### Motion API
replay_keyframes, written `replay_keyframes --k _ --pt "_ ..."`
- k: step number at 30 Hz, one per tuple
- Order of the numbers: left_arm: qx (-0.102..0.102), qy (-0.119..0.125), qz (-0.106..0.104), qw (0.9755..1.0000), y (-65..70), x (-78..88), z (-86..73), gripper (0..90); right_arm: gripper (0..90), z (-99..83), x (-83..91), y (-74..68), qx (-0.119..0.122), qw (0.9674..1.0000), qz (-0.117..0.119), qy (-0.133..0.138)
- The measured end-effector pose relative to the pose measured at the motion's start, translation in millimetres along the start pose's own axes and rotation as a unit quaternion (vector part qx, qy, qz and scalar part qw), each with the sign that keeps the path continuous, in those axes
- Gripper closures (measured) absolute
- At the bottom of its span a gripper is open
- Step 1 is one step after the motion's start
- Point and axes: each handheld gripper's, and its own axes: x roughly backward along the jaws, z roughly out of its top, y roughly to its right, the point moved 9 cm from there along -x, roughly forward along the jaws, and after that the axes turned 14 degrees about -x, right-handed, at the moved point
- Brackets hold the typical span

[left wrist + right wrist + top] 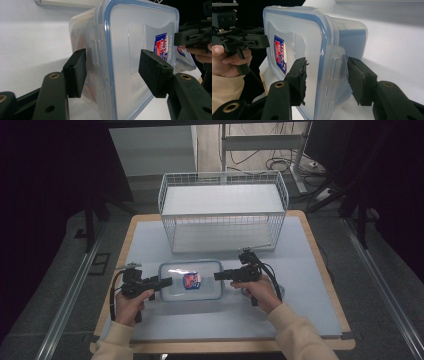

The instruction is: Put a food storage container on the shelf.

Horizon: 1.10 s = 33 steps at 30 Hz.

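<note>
A clear plastic box [190,281] with a blue-rimmed lid [140,47] lies flat near the front middle of the pale surface [300,270]. The lid is on, and a blue and red label [191,280] sits on its middle. In the left gripper view something orange shows faintly through the cloudy side wall; what it is cannot be told.

The left tool [161,282] comes in at the box's left end. Its two pads stand on either side of the lid's edge and the side clip [96,50], one under the rim and one over the lid top. There is a slight gap at each pad, so the tool is open around the edge and not pressing on it.

The right tool [222,275] meets the box's right end the same way. One pad lies over the lid and the other beside the clip [335,65] on that end. Its jaws also stand apart around the rim, and no firm grip shows.

Behind the box, toward the far side of the surface, stands a white wire basket [175,227]. A flat white shelf board [222,200] lies across its top level.
</note>
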Motion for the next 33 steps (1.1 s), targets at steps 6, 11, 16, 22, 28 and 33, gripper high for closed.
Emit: replay_keyframes --k 6,11,16,22,28,33 --pt "-0.007 0.009 0.000 0.9999 4.4 1.5 10.6 41.2 50.8 4.5 7.8 -4.4 0.012 0.9999 -0.002 0.011" --pt "-0.015 0.018 -0.001 0.9997 9.2 1.3 21.9 41.2 50.8 11.5 17.7 -9.2 0.021 0.9995 -0.001 0.022" --pt "-0.024 0.022 -0.005 0.9995 13.7 -0.6 32.8 41.3 50.7 19.0 28.3 -12.8 0.031 0.9990 -0.006 0.032" --pt "-0.035 0.027 -0.004 0.9990 19.1 -0.4 48.5 41.4 50.7 31.0 42.5 -18.3 0.042 0.9980 -0.005 0.048" --pt "-0.047 0.034 -0.006 0.9983 26.6 0.4 68.4 41.7 50.7 40.7 55.5 -23.4 0.050 0.9969 -0.004 0.060" --pt "-0.056 0.040 -0.008 0.9976 31.9 0.2 82.8 41.8 50.7 49.8 68.0 -28.0 0.056 0.9959 -0.004 0.071"
